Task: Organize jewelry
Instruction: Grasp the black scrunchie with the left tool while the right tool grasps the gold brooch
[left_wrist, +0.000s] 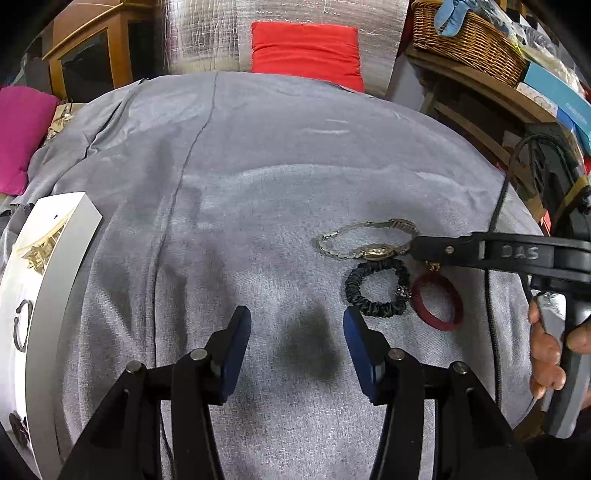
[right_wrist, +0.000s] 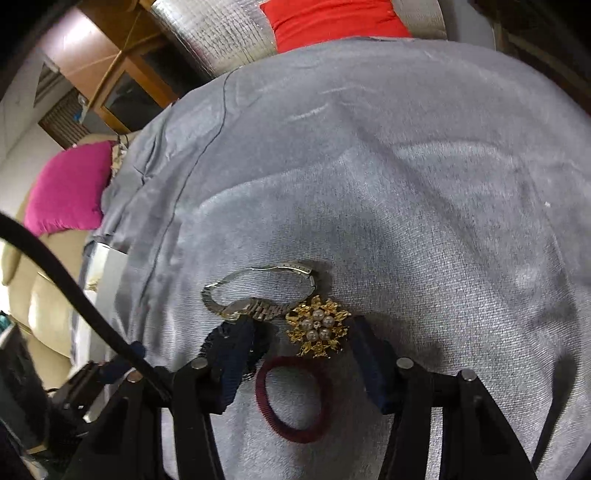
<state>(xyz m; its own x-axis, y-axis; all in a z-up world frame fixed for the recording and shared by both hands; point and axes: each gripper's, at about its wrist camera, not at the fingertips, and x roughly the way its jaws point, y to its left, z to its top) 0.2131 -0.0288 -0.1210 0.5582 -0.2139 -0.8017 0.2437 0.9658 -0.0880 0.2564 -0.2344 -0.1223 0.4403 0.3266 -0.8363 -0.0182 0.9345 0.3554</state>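
The right claw (right_wrist: 301, 363) hangs apart over a gold pearl brooch (right_wrist: 317, 326), crowded by a wristwatch (right_wrist: 258, 291) and maroon hair tie (right_wrist: 293, 400). The left claw (left_wrist: 297, 354) gapes, empty, near a black scrunchie (left_wrist: 376, 288); a white jewelry box (left_wrist: 44, 295) sits far left.

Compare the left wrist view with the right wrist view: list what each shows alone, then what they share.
Only the left wrist view shows the white jewelry box at the table's left edge, the woven wicker basket, and the black ruffled fabric scrunchie in full. Only the right wrist view shows the gold pearl-centred brooch, framed by the open right claw. Both show the grey velvet cloth, the metal-band wristwatch and the dark red elastic hair tie.
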